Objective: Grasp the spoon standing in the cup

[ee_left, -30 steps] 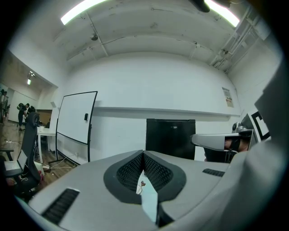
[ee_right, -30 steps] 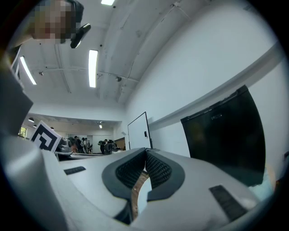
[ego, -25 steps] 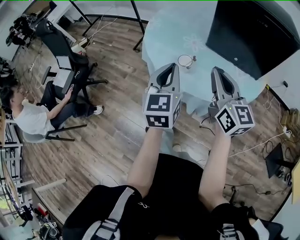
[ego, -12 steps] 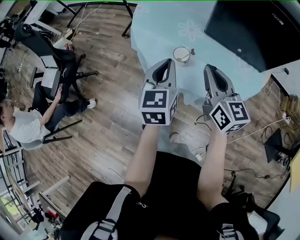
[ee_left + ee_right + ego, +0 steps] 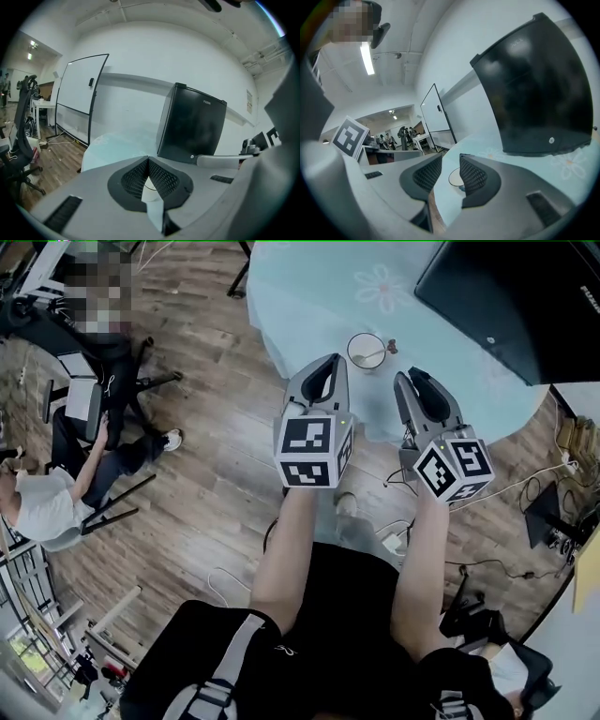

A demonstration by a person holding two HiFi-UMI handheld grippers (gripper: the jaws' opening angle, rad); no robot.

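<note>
Opening up empty, right claw hung short of the cup; left claw was pressed shut. Spoon untouched, so whole grasp left.

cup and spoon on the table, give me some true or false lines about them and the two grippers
1. The spoon stands in the cup. True.
2. The cup sits on the wooden floor. False: it is on the table with the light blue cloth.
3. The left gripper has its jaws together with nothing between them. True.
4. The right gripper is clamped on the spoon. False: its jaws are opening with nothing between them, and the cup shows farther off through the gap.
5. A black box stands on the table beyond the cup. True.
</note>
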